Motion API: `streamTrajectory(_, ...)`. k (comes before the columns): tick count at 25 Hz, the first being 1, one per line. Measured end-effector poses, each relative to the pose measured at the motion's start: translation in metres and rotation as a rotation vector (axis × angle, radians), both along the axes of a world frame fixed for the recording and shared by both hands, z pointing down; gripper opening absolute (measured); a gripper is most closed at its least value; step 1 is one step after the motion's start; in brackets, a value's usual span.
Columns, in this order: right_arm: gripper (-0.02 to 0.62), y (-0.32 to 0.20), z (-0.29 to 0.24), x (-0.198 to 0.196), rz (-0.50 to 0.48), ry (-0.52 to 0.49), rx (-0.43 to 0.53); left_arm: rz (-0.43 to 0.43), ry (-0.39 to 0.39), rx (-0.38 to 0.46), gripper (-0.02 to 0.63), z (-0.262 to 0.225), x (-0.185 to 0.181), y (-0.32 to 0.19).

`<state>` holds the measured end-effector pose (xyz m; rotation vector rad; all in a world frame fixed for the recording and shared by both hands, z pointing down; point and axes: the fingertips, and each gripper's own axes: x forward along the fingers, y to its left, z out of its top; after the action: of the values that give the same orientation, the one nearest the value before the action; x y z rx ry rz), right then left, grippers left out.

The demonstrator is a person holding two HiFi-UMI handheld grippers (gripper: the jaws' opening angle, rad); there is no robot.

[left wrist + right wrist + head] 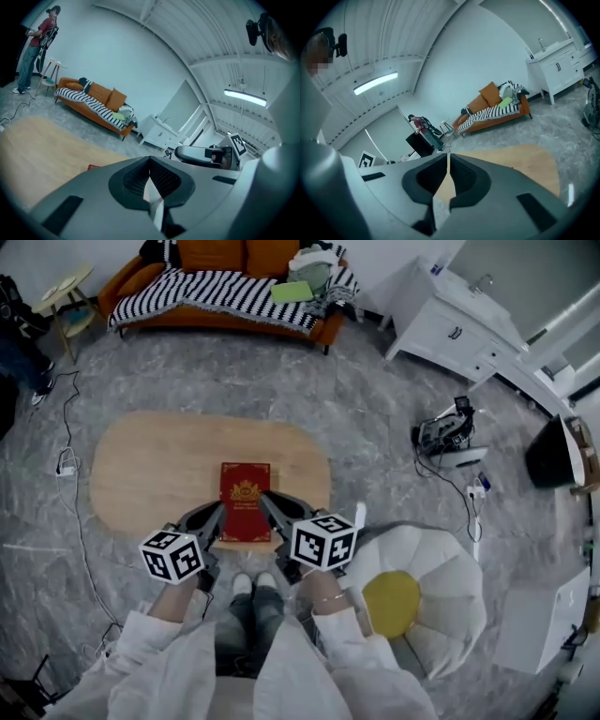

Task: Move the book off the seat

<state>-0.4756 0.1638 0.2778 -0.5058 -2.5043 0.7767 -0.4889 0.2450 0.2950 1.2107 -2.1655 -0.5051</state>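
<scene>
A grey marbled floor spreads below me, with a pale oval wooden surface at its centre. Against the far white wall stands an orange sofa draped in a black-and-white striped blanket. A white cabinet sits to its right and a small side table to its left. A strip light glows overhead.

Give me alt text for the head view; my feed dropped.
A red hardcover book with a gold emblem lies flat on an oval light wooden table, with the left claw and right claw overlapping its near corners. A white petal-shaped chair with a yellow cushion stands at lower right.
</scene>
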Motion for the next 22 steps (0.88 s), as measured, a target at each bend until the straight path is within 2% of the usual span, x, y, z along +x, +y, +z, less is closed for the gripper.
streamTrajectory(4,0.017,0.008,-0.055,0.001,-0.013,-0.085,-0.034,0.029,-0.088,0.065,0.006,-0.052,-0.002,-0.007)
streamTrajectory(7,0.015,0.018,-0.087,0.008,-0.031,-0.147,-0.009,0.048,-0.141,0.084,0.006,-0.082,0.003,-0.009)
streamTrajectory(14,0.015,0.033,-0.129,0.020,-0.031,-0.239,0.099,0.135,-0.354,0.043,0.006,-0.140,0.020,-0.013)
streamTrajectory(22,0.015,0.028,-0.171,0.029,-0.022,-0.363,0.212,0.141,-0.444,0.105,0.006,-0.186,0.034,-0.018)
